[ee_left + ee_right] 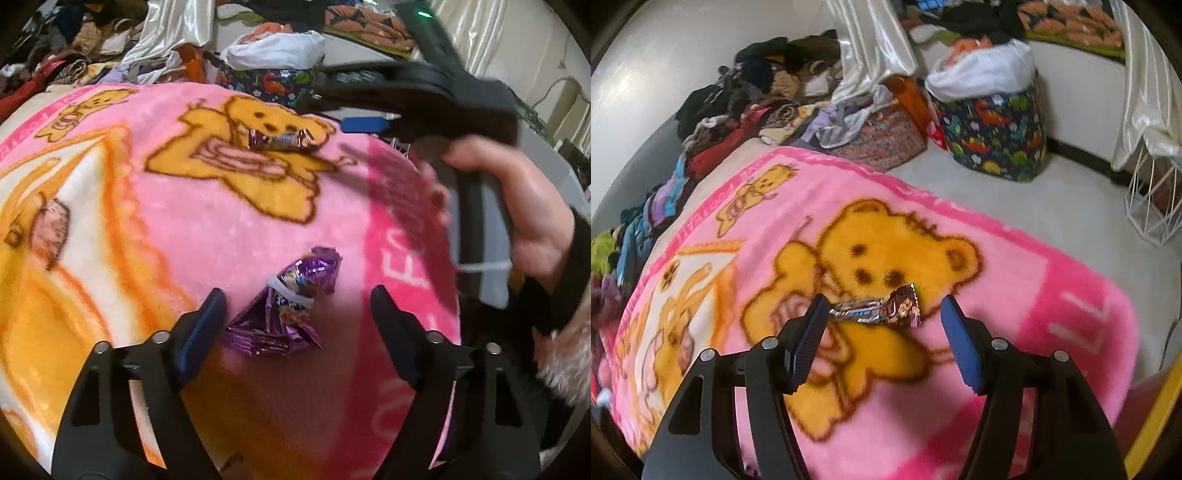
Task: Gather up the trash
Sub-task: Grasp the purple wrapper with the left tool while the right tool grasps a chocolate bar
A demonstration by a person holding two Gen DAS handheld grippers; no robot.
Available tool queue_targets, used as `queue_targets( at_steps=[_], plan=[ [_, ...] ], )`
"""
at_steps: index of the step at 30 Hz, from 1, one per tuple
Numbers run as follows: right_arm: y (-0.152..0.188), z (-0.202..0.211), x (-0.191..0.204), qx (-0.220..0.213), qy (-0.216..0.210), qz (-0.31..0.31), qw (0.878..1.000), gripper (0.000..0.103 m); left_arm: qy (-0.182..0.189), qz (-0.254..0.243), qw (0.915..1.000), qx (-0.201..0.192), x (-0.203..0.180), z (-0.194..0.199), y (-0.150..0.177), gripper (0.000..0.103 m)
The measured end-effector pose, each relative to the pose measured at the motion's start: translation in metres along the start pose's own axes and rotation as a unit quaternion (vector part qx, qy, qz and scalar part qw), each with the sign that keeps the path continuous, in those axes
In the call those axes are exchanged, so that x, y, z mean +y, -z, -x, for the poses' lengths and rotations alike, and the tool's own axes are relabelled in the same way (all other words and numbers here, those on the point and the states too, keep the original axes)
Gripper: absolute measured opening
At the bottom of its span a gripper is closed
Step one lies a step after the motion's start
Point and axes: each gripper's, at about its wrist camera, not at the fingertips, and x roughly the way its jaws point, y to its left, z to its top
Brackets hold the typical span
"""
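A crumpled purple foil wrapper (284, 306) lies on the pink teddy-bear blanket (207, 229). My left gripper (295, 314) is open, its fingers on either side of the wrapper. A brown candy-bar wrapper (280, 140) lies farther off on the bear's face; in the right wrist view it (879, 308) sits between the fingers of my open right gripper (882, 325), just above the blanket (997, 332). The right gripper's body and the hand holding it (480, 206) show at the right of the left wrist view.
A dinosaur-print fabric bin (993, 125) with white cloth stands on the floor beyond the blanket. Piles of clothes (746, 110) line the left side. A white wire basket (1152, 206) stands at the right by shiny white curtains (871, 48).
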Motion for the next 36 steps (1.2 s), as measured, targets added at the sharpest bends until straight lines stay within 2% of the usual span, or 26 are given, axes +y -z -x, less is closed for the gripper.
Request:
queue_targets(
  at_steps=[5,7,9,11,12,19,24,36],
  plan=[
    [-0.005,-0.028,-0.006,0.029,-0.005,-0.026,0.999,0.054,-0.001,-0.008,0.9999,0.007,-0.003,-0.004,0.005,0.058],
    [-0.002,-0.039,-0.009,0.046,-0.003,-0.038,0.998,0.043,-0.003,-0.006,1.0,0.007,-0.002,-0.005,0.005,0.053],
    [0.002,-0.041,-0.009,0.046,-0.005,-0.033,0.998,0.037,-0.003,0.001,1.0,0.007,0.001,-0.005,0.006,0.048],
    [0.006,-0.037,-0.004,0.041,-0.017,-0.019,0.999,0.024,-0.006,0.005,0.9999,0.009,0.003,-0.006,0.005,0.045],
    [0.007,-0.035,-0.003,0.041,-0.016,-0.015,0.999,0.008,-0.007,0.005,0.9999,0.009,0.003,-0.006,0.005,0.043],
    [0.026,-0.007,-0.011,0.029,-0.026,-0.019,0.999,0.005,-0.015,0.008,0.9998,0.011,0.002,-0.007,0.005,0.039],
    [0.035,0.029,-0.016,0.0,-0.021,-0.013,1.0,0.001,-0.019,0.017,0.9996,0.012,0.004,-0.007,0.002,0.035],
    [0.054,0.1,-0.027,-0.055,-0.02,-0.005,0.998,0.001,-0.029,0.036,0.999,0.0,0.0,0.004,-0.006,0.028]
  ],
)
